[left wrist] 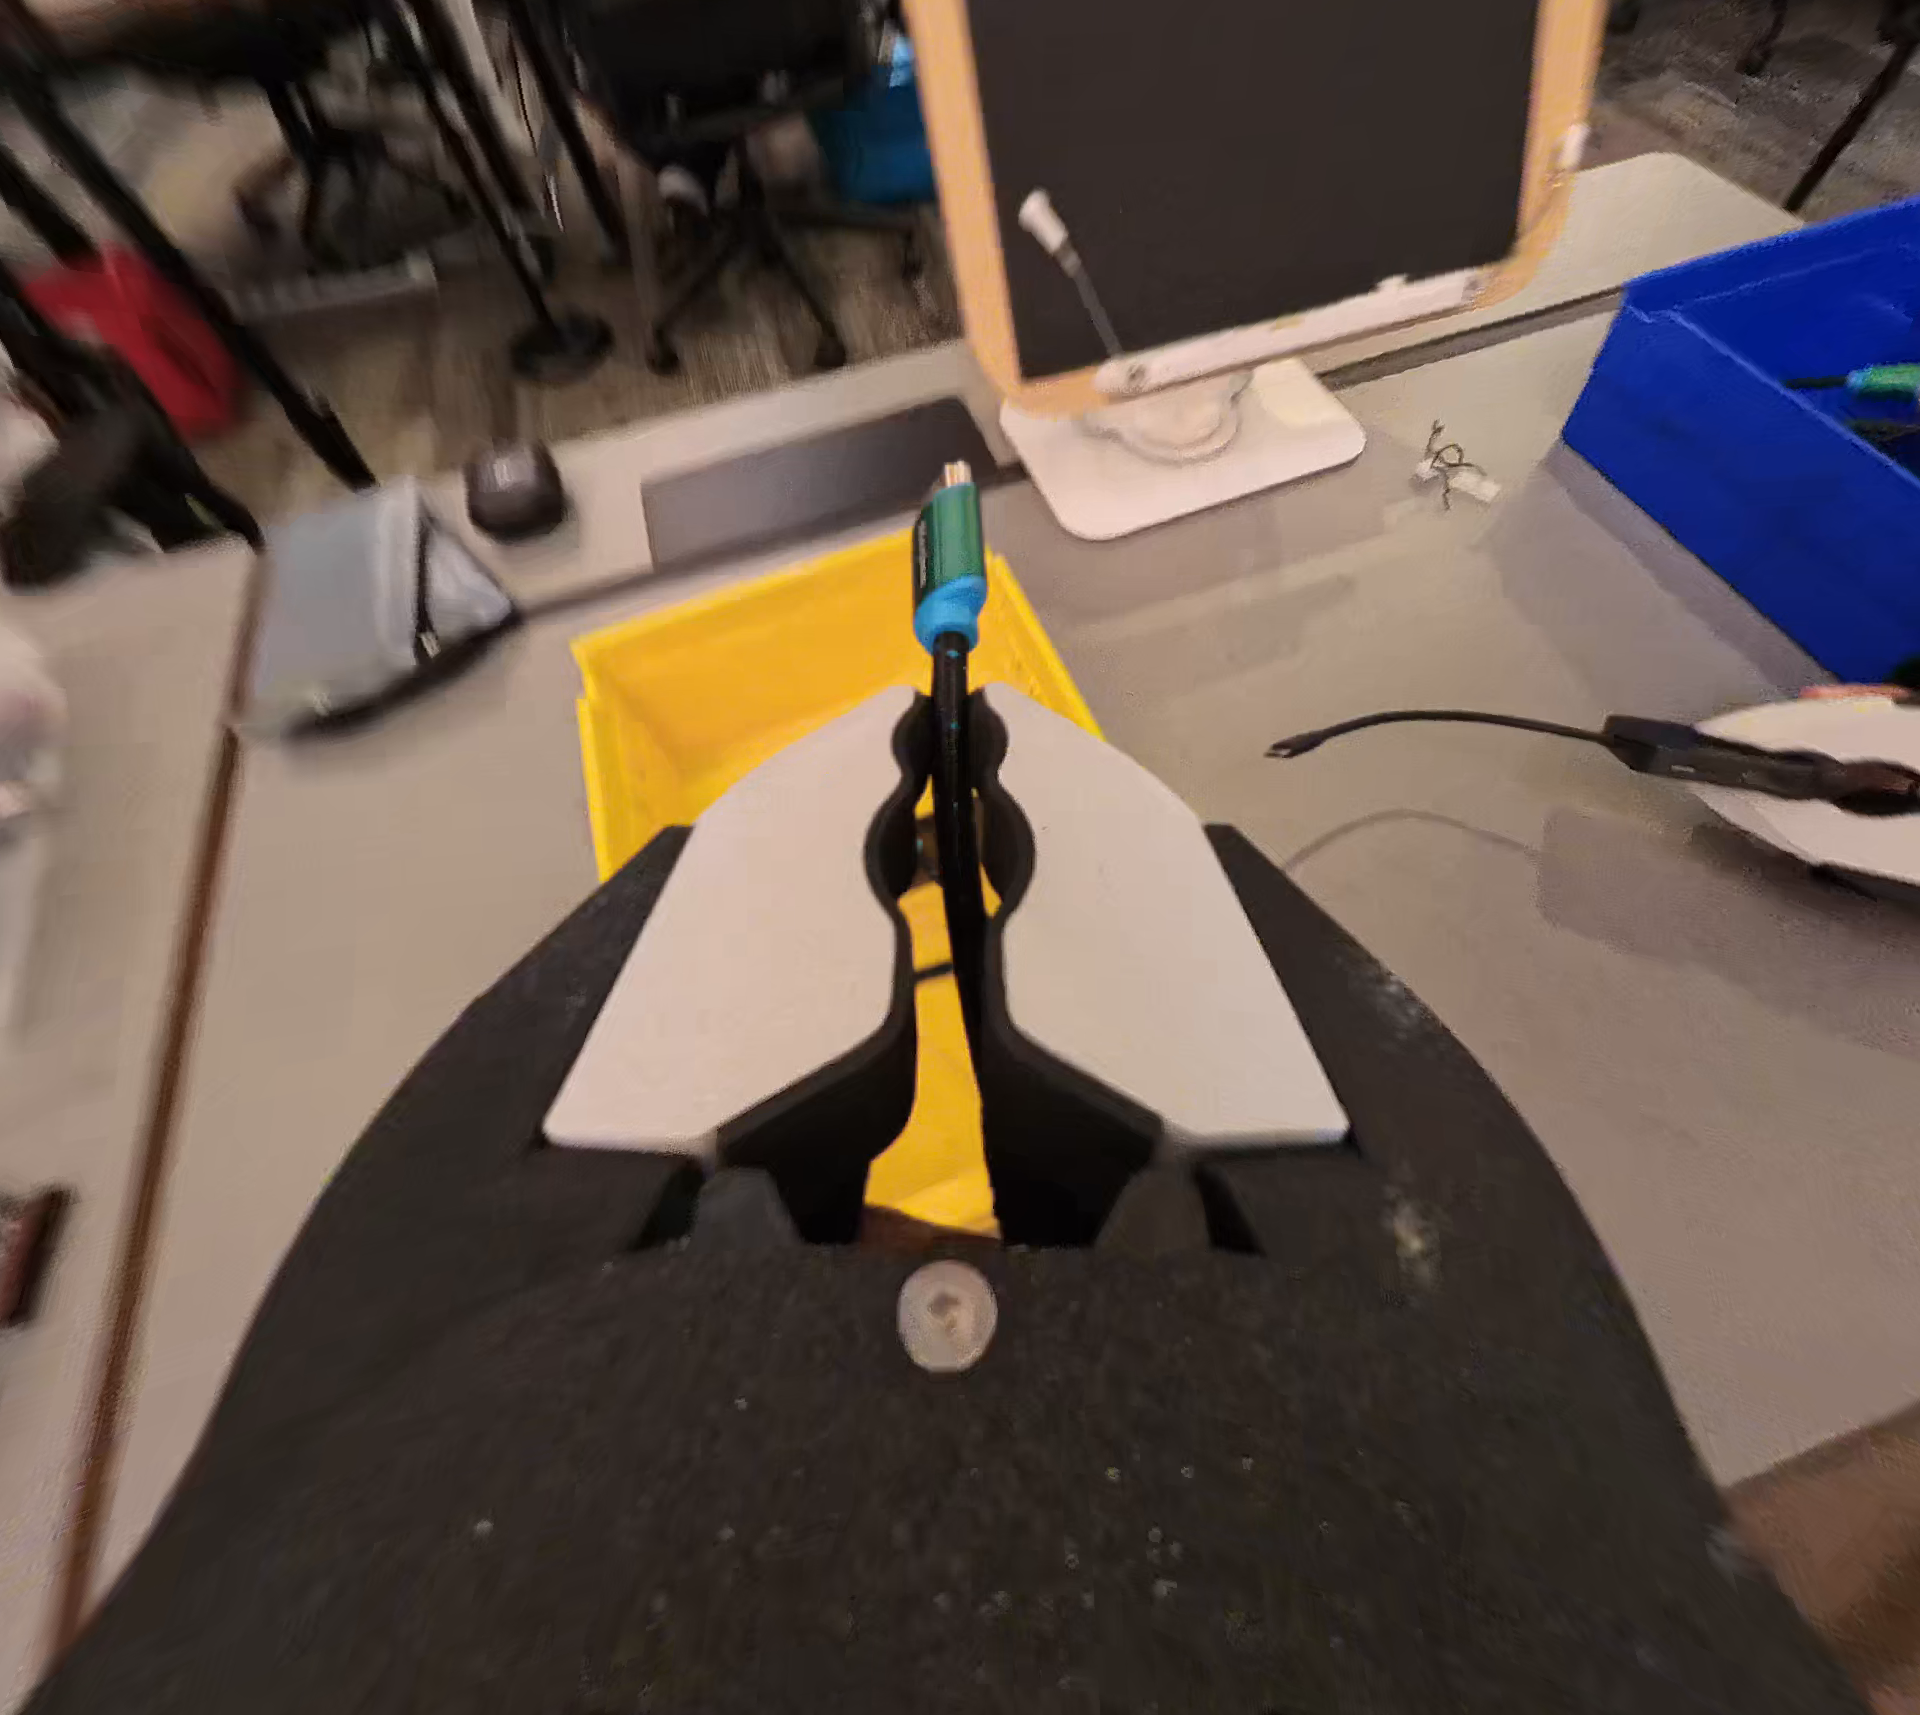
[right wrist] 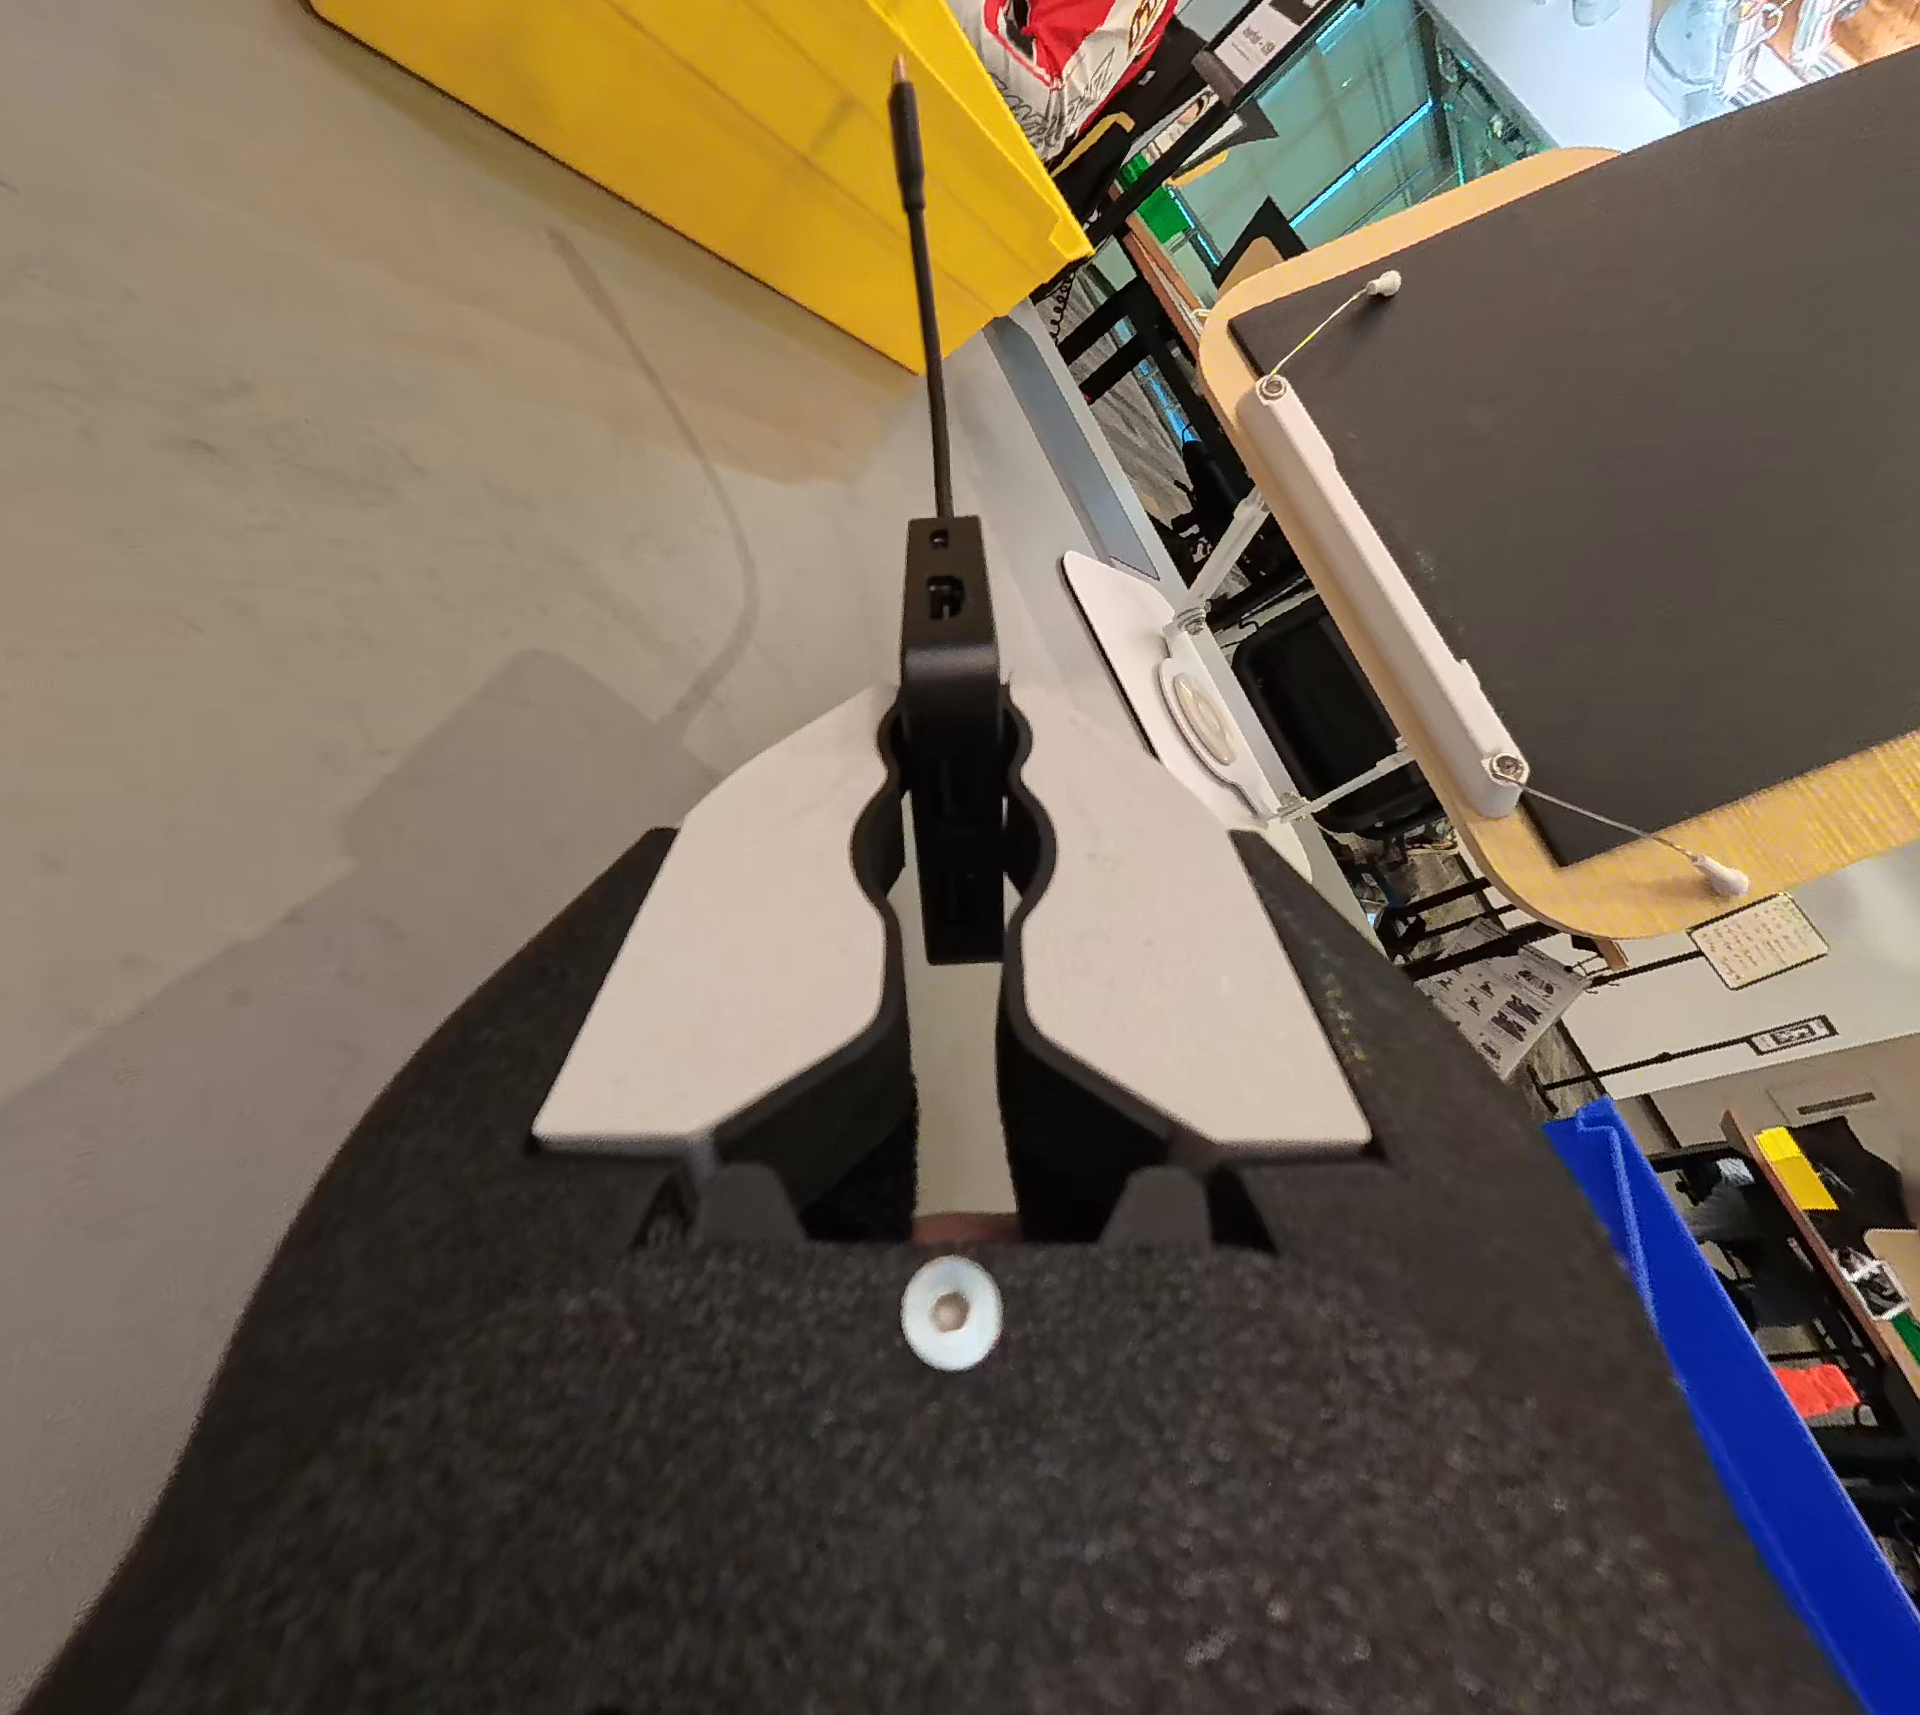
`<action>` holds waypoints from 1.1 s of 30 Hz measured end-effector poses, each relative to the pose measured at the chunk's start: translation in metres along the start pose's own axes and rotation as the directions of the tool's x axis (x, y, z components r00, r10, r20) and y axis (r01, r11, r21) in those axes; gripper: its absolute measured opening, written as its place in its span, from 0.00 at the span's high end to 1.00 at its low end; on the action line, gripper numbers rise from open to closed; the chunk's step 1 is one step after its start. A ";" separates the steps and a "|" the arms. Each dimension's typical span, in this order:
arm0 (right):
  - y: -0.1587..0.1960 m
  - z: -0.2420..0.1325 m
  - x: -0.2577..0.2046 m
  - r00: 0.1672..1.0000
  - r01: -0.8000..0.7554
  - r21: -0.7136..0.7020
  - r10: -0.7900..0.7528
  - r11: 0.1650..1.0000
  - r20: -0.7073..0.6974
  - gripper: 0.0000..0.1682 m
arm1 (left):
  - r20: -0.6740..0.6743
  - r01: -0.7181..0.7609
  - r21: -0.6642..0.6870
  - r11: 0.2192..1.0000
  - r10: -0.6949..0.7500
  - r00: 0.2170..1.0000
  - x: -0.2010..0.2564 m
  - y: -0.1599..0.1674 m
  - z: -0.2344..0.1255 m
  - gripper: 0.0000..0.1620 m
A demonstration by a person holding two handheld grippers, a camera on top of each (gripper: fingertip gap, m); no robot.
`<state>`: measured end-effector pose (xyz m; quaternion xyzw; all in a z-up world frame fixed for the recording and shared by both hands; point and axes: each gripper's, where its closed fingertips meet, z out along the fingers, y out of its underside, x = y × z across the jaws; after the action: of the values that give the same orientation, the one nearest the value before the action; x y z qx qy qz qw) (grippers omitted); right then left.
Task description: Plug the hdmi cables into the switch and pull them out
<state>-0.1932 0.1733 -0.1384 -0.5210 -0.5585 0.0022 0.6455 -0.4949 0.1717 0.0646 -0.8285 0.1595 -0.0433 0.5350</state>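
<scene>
Left gripper (left wrist: 951, 730) has its fingers pinching the black HDMI cable (left wrist: 951, 792) just behind the green-and-blue plug (left wrist: 943, 559), held up over the yellow bin (left wrist: 727, 678). Right gripper (right wrist: 948, 751) clamps the black switch (right wrist: 948, 730) edge-on above the counter (right wrist: 312, 522), its thin lead pointing forward. Plug and switch are well apart, nothing is mated, so by my read the plugging-in hasn't started and pulling out is still to come.

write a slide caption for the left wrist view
Left gripper shut on a green-tipped HDMI cable above a yellow bin.
</scene>
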 end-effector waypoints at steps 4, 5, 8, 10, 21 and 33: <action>-0.001 -0.002 0.006 0.999 -0.020 0.007 0.020 1.000 -0.026 0.92 | 0.000 -0.297 0.135 0.945 0.299 0.954 0.065 -0.035 -0.041 0.96; -0.001 -0.002 0.007 0.999 -0.028 0.009 0.028 1.000 -0.031 0.92 | -0.020 -0.361 0.164 0.918 0.369 0.929 0.090 -0.034 -0.049 0.96; -0.003 -0.005 0.010 0.994 -0.109 0.020 0.109 0.994 -0.017 0.92 | -0.178 -0.512 0.244 0.824 0.557 0.811 0.179 0.004 -0.060 0.96; -0.005 -0.008 0.014 0.989 -0.149 0.036 0.149 0.988 -0.020 0.93 | -0.289 -0.526 0.213 0.823 0.568 0.771 0.224 0.045 -0.052 0.96; -0.009 -0.007 0.004 0.999 -0.048 0.035 0.048 0.998 -0.020 0.92 | -0.628 -0.420 0.135 0.897 0.405 0.664 0.330 0.176 -0.017 0.96; -0.010 -0.011 0.013 0.992 -0.115 0.062 0.118 0.991 -0.034 0.93 | -0.221 -0.603 0.262 0.754 0.655 0.723 0.220 0.051 -0.057 0.96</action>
<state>-0.1860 0.1687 -0.1201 -0.5332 -0.5146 0.0466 0.6699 -0.3120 0.0346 0.0211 -0.6587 0.5065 0.0031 0.5564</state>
